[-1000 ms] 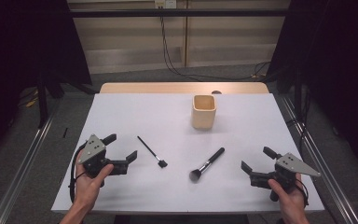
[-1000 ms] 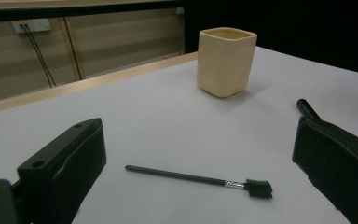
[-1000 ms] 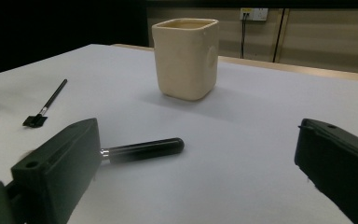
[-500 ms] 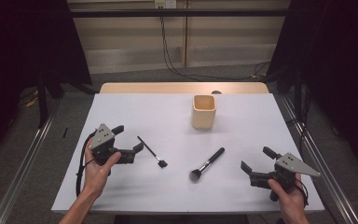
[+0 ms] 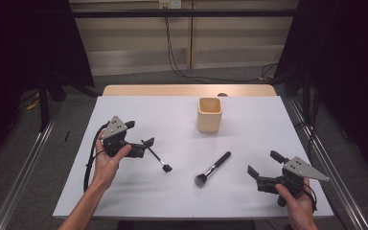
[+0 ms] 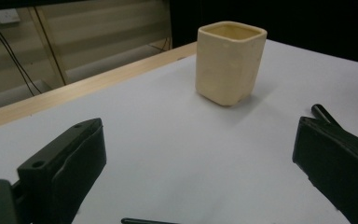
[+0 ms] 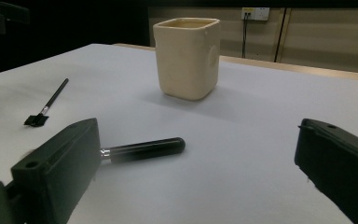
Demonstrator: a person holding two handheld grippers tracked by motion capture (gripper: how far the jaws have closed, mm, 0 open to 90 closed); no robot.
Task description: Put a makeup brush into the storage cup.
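Observation:
A thin black brush (image 5: 158, 159) with a small flat head lies left of the table's centre. My left gripper (image 5: 140, 133) is open, and the brush's handle end (image 6: 144, 220) sits low between its jaws. A thicker brush (image 5: 214, 167) with a black handle and a round head lies near the middle front. A cream square cup (image 5: 210, 114) stands upright behind both brushes. Near the front right edge, my right gripper (image 5: 264, 163) is open and holds nothing. In the right gripper view the thick brush's handle (image 7: 144, 149) lies ahead of the left jaw, with the cup (image 7: 188, 56) beyond it.
A white sheet (image 5: 124, 191) covers the table, and a wooden strip (image 5: 187, 90) shows along its far edge. Metal rails (image 5: 24, 182) run down both sides. Cables hang against the back wall (image 5: 172, 43).
My left gripper has moved forward and to the right, up to the handle end of the thin brush. The right gripper and both brushes have stayed still.

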